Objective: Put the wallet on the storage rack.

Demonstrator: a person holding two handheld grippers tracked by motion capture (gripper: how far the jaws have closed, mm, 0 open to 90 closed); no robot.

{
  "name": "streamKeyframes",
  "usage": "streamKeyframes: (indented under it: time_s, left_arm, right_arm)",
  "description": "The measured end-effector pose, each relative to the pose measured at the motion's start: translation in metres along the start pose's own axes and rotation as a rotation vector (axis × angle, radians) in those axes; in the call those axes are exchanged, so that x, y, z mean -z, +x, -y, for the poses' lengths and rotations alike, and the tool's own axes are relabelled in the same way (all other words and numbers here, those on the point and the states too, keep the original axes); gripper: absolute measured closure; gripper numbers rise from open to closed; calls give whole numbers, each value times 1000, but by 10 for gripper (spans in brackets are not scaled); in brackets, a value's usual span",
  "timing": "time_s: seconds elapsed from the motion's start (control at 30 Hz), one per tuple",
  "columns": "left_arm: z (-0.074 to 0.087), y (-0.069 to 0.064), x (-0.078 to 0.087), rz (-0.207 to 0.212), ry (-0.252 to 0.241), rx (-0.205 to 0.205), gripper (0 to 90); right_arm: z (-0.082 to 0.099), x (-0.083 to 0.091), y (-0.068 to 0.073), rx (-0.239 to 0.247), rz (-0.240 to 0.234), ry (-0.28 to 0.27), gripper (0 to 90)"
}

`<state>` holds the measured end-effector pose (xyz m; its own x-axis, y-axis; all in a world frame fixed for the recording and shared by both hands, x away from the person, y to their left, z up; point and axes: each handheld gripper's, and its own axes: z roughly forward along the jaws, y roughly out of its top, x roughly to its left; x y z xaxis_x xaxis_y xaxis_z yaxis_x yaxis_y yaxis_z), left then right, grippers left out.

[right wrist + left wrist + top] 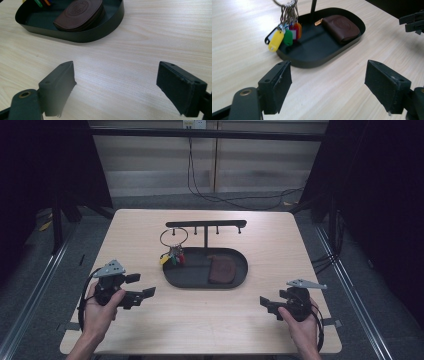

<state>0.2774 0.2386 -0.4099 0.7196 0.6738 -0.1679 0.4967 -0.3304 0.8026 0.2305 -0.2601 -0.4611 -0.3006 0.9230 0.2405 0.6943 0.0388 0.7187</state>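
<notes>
High view: keys (172, 256) hang from a ring on the rack (206, 224), at the tray's (240, 275) left end; left gripper (141, 285) and right gripper (264, 303) both gape empty. Left gripper view: the tags (276, 40) look light and swingy, so I'd pinch the stiff ring. Right gripper view: soft pouch (78, 15) lies in the tray

Set mid-table (150, 330): tray (172, 279) holding pouch (221, 270) at right, key bunch (173, 256) hanging from rack (206, 224) over its left rim.

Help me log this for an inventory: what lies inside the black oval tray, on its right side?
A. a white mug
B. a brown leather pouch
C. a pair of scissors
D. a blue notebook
B: a brown leather pouch lies on the floor of the black oval tray, near its right end.
</notes>
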Motion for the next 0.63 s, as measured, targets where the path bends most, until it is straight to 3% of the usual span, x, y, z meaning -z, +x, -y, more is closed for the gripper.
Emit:
streamKeyframes:
  time_s: [0.3,0.5,0.63]
  left_arm:
    - [44,-4,0,-11,3,36,200]
    - [58,2,-1,-12,5,52,199]
    - [62,6,-2,11,28,72,196]
  right_arm:
    - [1,-3,0,0,8,6,146]
    - [2,-4,0,-1,19,10,149]
    - [4,-5,0,13,47,28,150]
